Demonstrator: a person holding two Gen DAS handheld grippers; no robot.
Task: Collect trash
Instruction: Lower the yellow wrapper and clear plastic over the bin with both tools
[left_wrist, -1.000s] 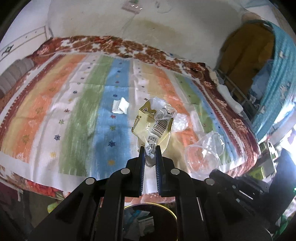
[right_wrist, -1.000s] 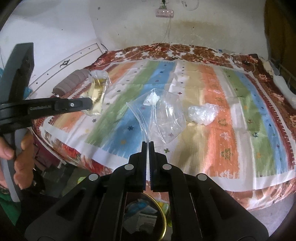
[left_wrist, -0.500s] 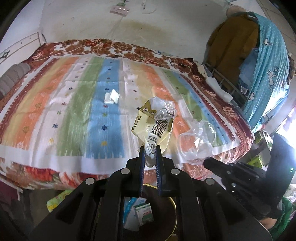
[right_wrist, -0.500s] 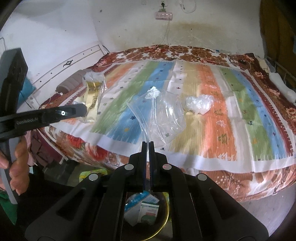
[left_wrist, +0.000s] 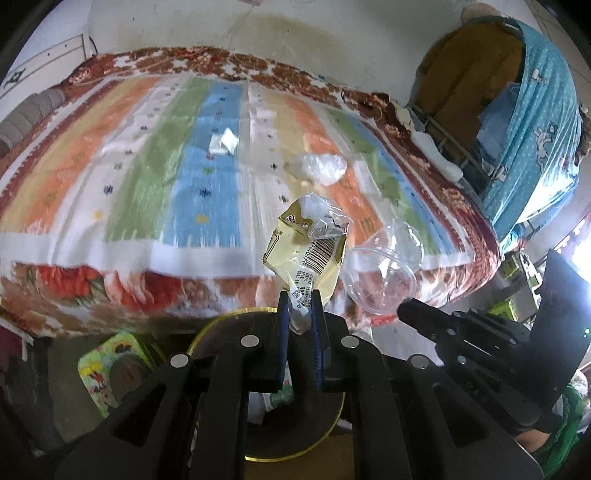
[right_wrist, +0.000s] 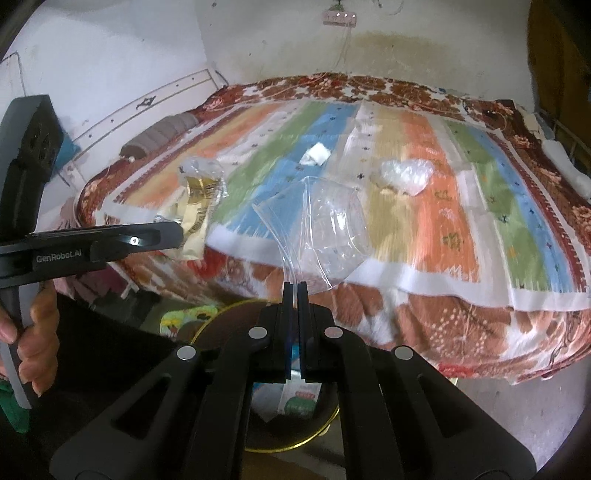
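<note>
My left gripper (left_wrist: 299, 314) is shut on a crumpled yellow wrapper (left_wrist: 306, 254) with a barcode, held up over the round gold-rimmed bin (left_wrist: 258, 456) on the floor. My right gripper (right_wrist: 294, 295) is shut on the edge of a clear plastic bag (right_wrist: 328, 229), which hangs above the same bin (right_wrist: 295, 439). On the striped bedspread (left_wrist: 129, 166) lie a small white paper scrap (left_wrist: 223, 142) and a crumpled clear plastic wad (left_wrist: 323, 168). The right wrist view shows the scrap (right_wrist: 314, 154), the wad (right_wrist: 404, 175), the left gripper (right_wrist: 173, 236) and the wrapper (right_wrist: 197, 206).
The bed's front edge (right_wrist: 424, 280) stands just behind the bin. A colourful patterned object (left_wrist: 105, 365) lies on the floor left of the bin. Blue cloth (left_wrist: 535, 122) hangs at the right. A hand (right_wrist: 37, 343) grips the left tool's handle.
Both grippers have drawn back from the bed and sunk, each keeping its piece of trash. The bin has come fully into view beneath them.
</note>
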